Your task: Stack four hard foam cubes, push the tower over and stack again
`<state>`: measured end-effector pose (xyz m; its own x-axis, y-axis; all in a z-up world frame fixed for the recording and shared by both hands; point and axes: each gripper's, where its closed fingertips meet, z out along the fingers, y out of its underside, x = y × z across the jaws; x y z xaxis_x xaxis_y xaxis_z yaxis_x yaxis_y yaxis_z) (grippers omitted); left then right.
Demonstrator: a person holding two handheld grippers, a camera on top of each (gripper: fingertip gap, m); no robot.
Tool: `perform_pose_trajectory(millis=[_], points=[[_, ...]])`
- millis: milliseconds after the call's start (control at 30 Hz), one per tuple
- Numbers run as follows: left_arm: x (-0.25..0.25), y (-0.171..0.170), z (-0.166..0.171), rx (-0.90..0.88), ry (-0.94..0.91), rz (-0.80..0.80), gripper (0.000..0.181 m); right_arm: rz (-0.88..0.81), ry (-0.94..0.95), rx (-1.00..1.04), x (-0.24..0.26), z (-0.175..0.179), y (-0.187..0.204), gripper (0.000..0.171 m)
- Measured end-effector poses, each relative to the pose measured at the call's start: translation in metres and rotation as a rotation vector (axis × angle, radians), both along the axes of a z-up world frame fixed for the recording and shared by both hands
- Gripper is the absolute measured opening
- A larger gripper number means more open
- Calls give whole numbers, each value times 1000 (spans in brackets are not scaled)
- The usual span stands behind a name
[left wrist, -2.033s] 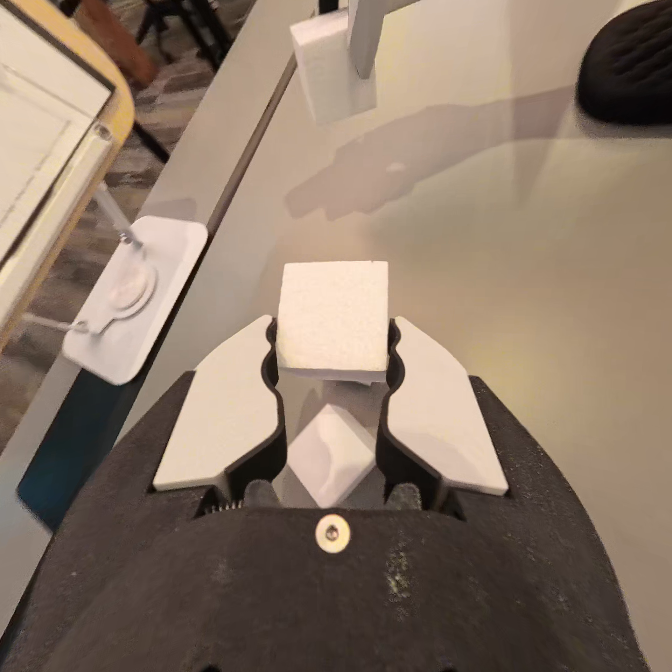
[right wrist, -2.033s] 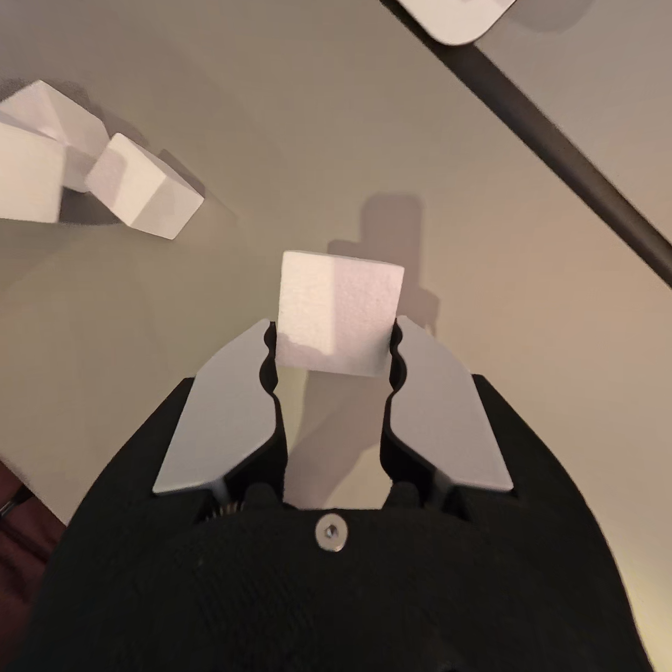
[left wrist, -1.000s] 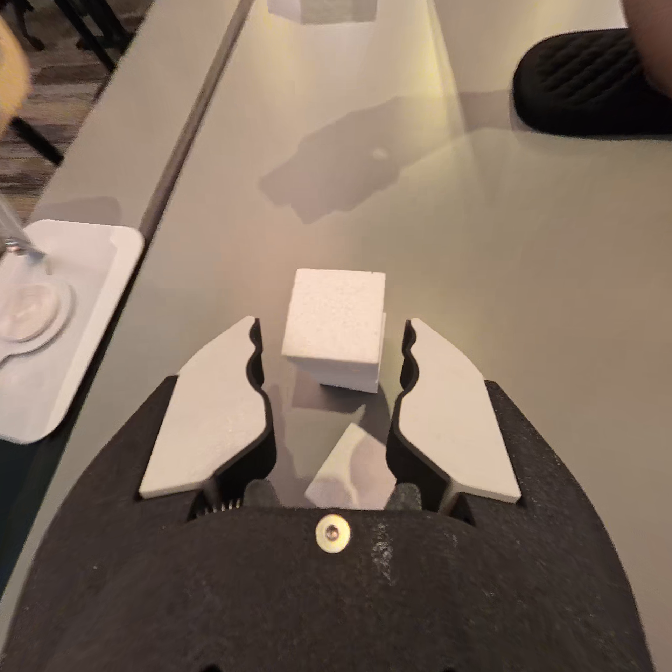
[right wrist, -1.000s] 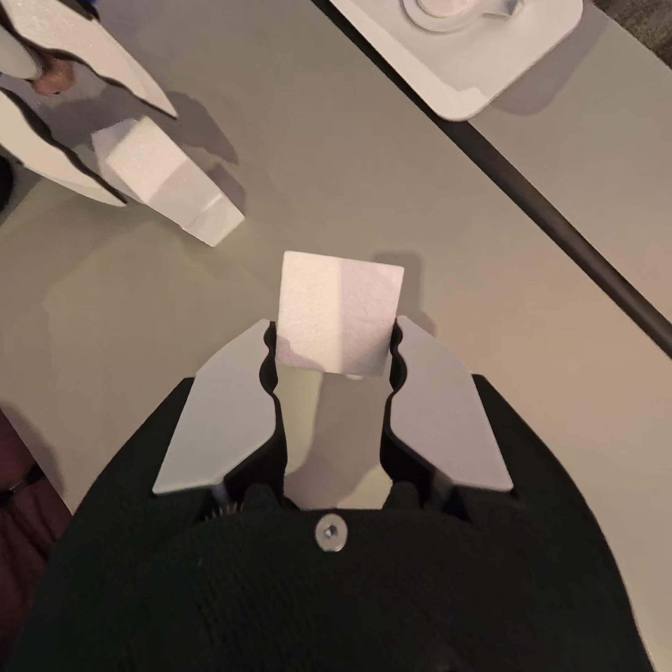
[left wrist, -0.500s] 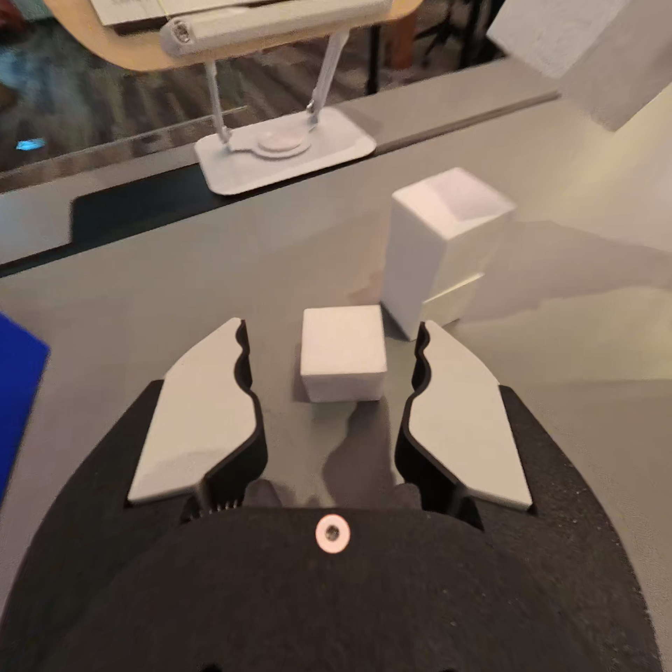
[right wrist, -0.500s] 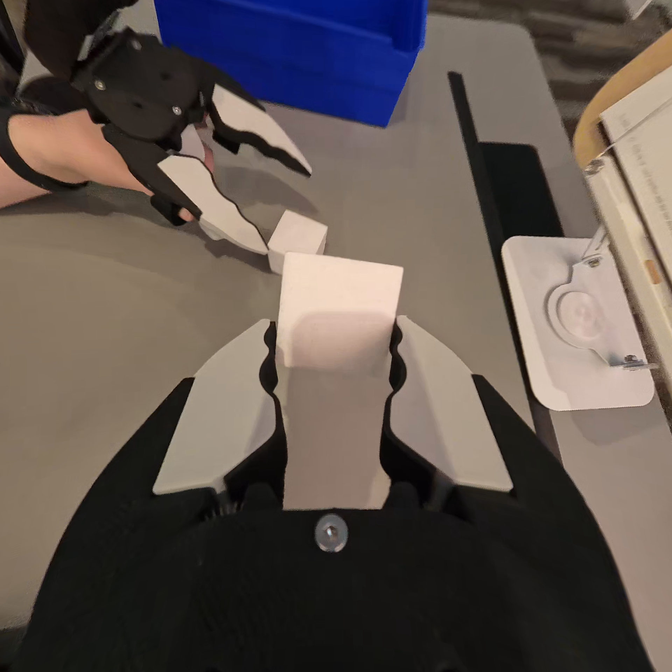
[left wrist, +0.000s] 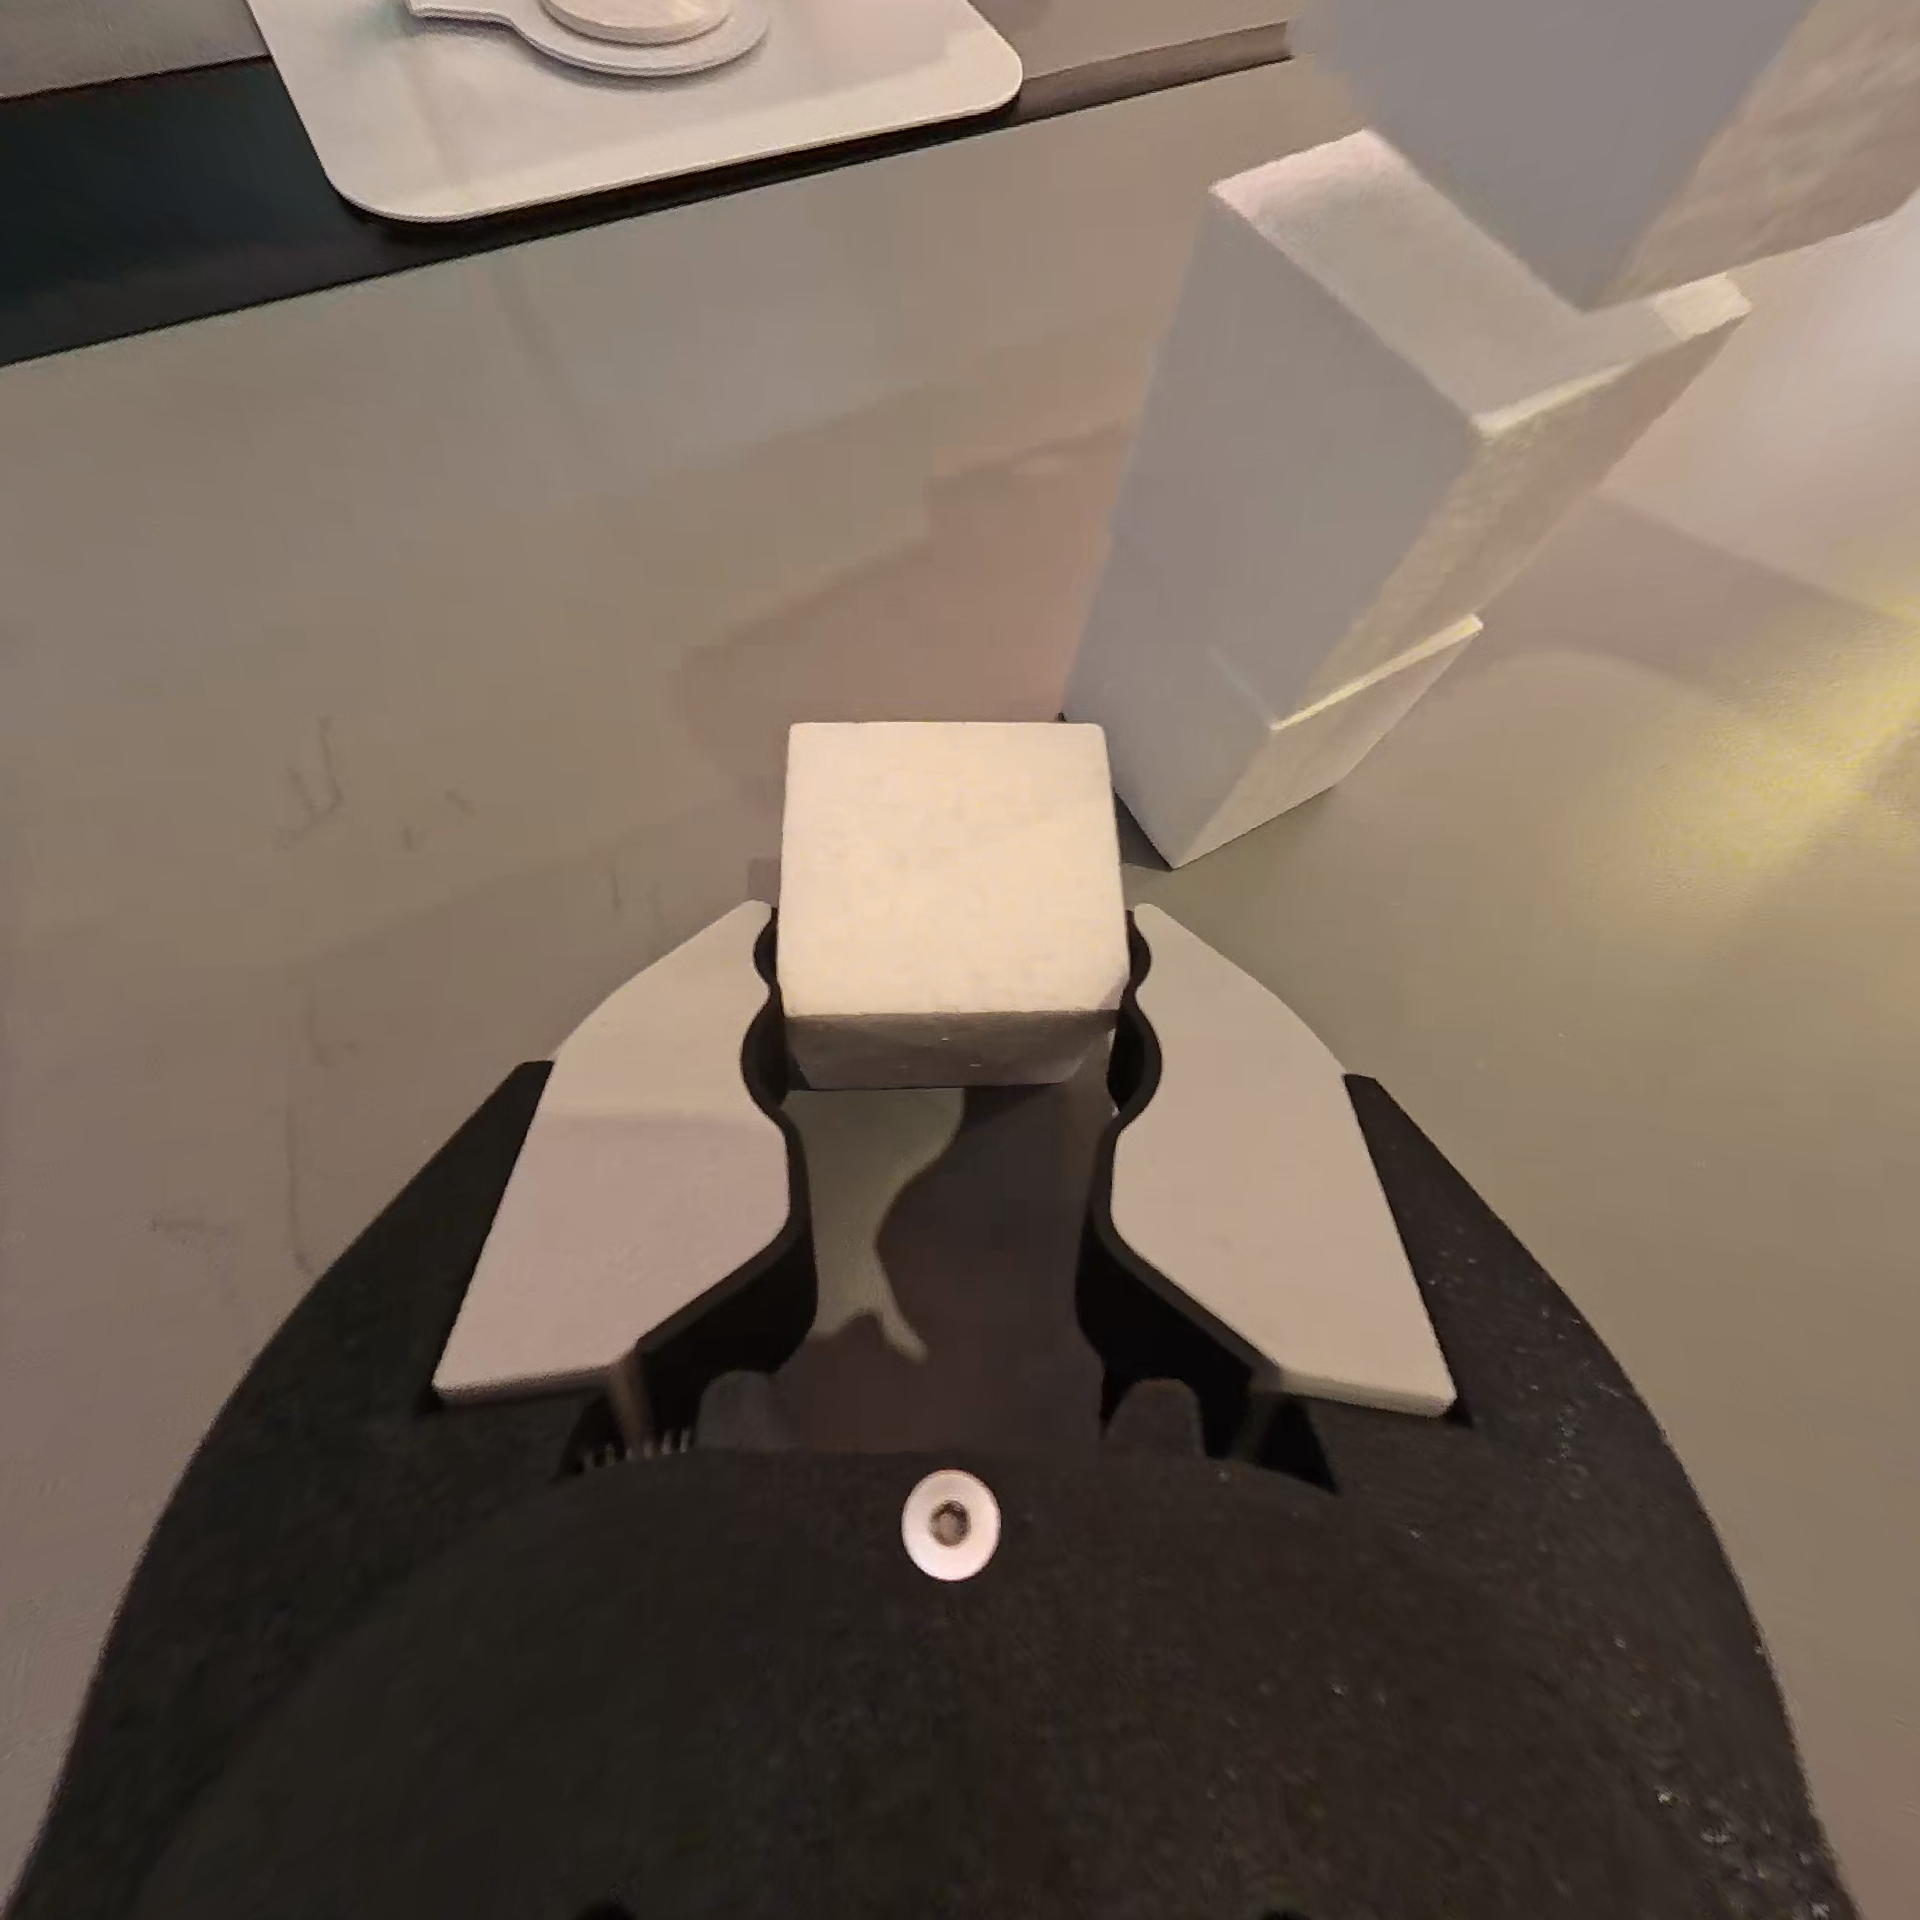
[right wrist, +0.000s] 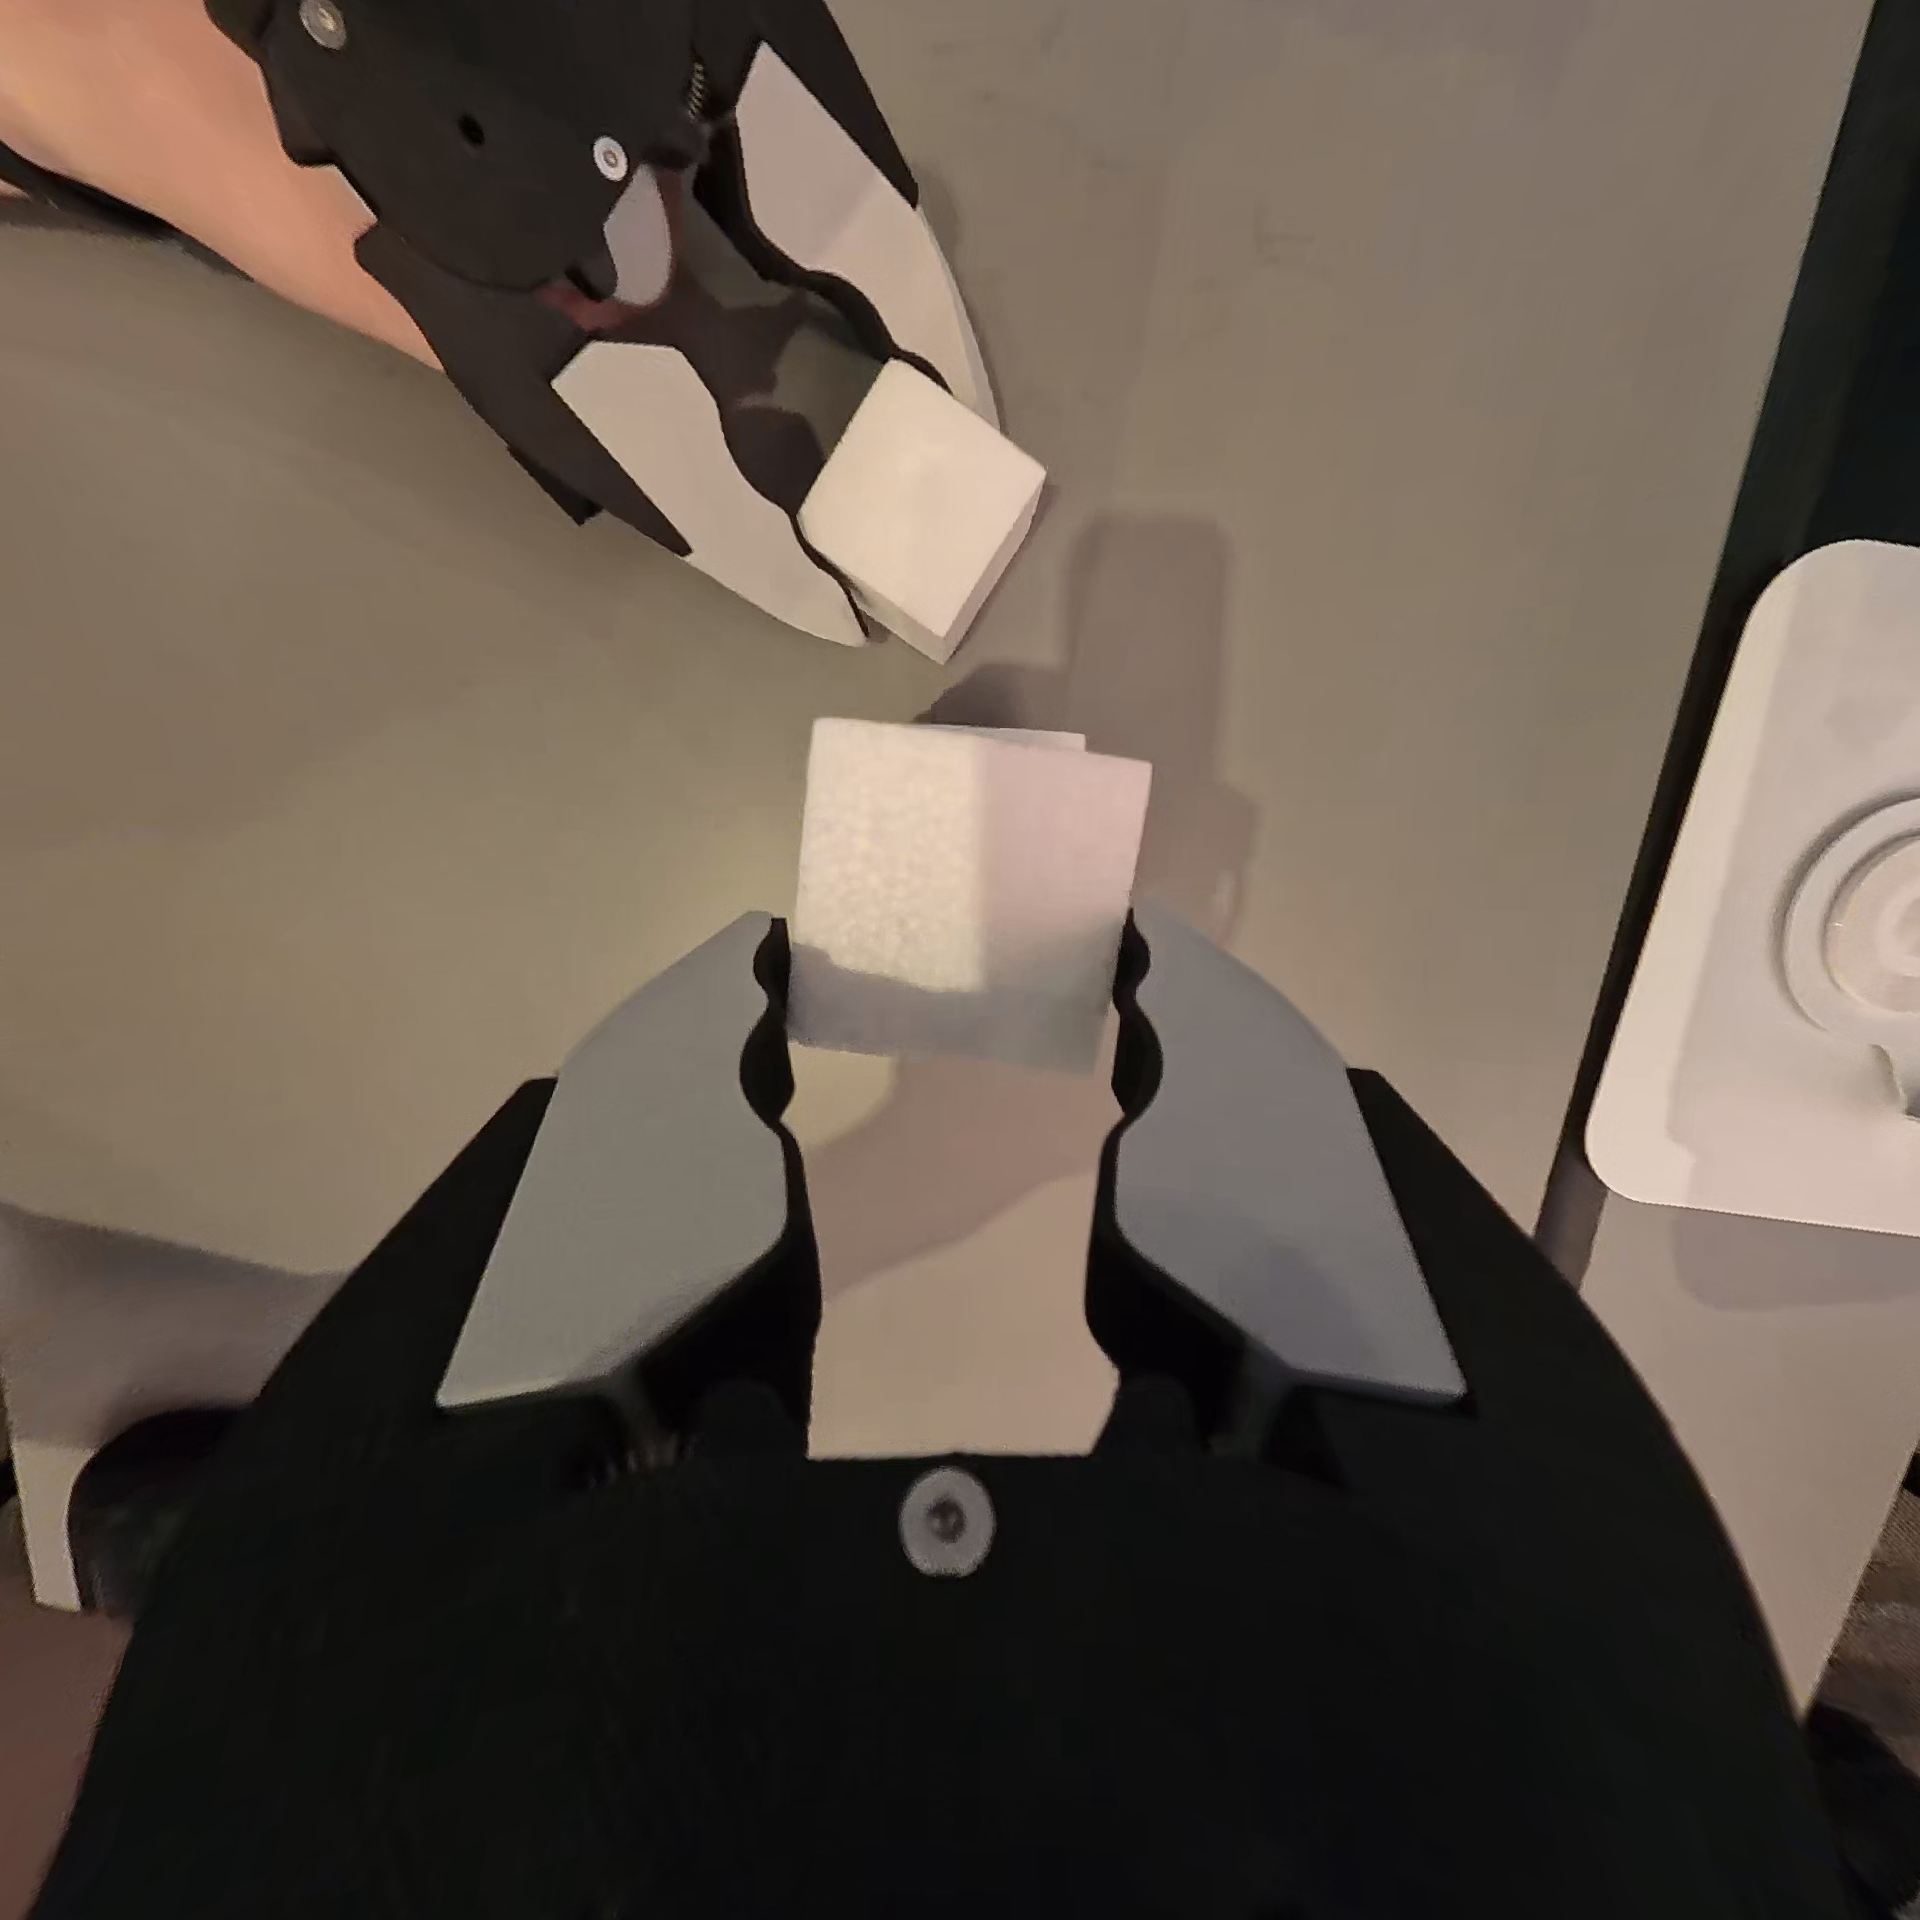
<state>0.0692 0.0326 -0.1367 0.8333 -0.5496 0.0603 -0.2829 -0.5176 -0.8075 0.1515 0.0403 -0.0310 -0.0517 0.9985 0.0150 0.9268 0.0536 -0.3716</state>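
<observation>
My left gripper (left wrist: 951, 914) is shut on a white foam cube (left wrist: 940, 883), low over the grey table just in front of a stack of two white cubes (left wrist: 1299, 540). My right gripper (right wrist: 954, 920) is shut on another white cube (right wrist: 966, 883) and holds it above that stack; only a thin edge of the stack (right wrist: 1039, 740) shows past it. That cube also shows in the left wrist view (left wrist: 1621, 125), above and a little right of the stack's top. The right wrist view shows the left gripper (right wrist: 925, 530) with its cube (right wrist: 935, 488) at upper left.
A white flat base plate (left wrist: 644, 114) lies beyond a dark gap in the table behind the stack; it also shows in the right wrist view (right wrist: 1704, 987). A hand (right wrist: 187, 156) holds the left gripper. A pale grey block (right wrist: 62, 1403) sits at the lower left. Across from one pair of fingers to the other is roughly 15 cm. From the right gripper's tips to the white flat base plate (left wrist: 644, 114) is close to 25 cm.
My left gripper let go of its cube on the stack, moved to the loose cube beside it and closed on it. My right gripper carried its cube over above the stack.
</observation>
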Motion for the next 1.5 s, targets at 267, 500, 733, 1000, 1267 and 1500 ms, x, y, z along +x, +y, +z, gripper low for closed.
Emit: perform_pose_trajectory(millis=[267, 500, 733, 1000, 1267, 1500], points=[[3, -2, -1, 8, 17, -19, 60, 46, -6, 5, -4, -3, -1, 61], [6, -3, -1, 15, 24, -33, 60, 44, -16, 27, -2, -9, 3, 61], [6, -4, -1, 13, 22, -34, 60, 43, -10, 38, -5, -9, 4, 61], [6, -5, -1, 21, 30, -34, 60, 15, 29, 50, -7, -11, 6, 69], [-4, -4, 0, 52, 58, -16, 60, -29, 511, 81, 29, 38, -13, 81], [-7, -10, 53, 127, -107, -97, 60, -211, 525, 124, 117, 17, 5, 74]])
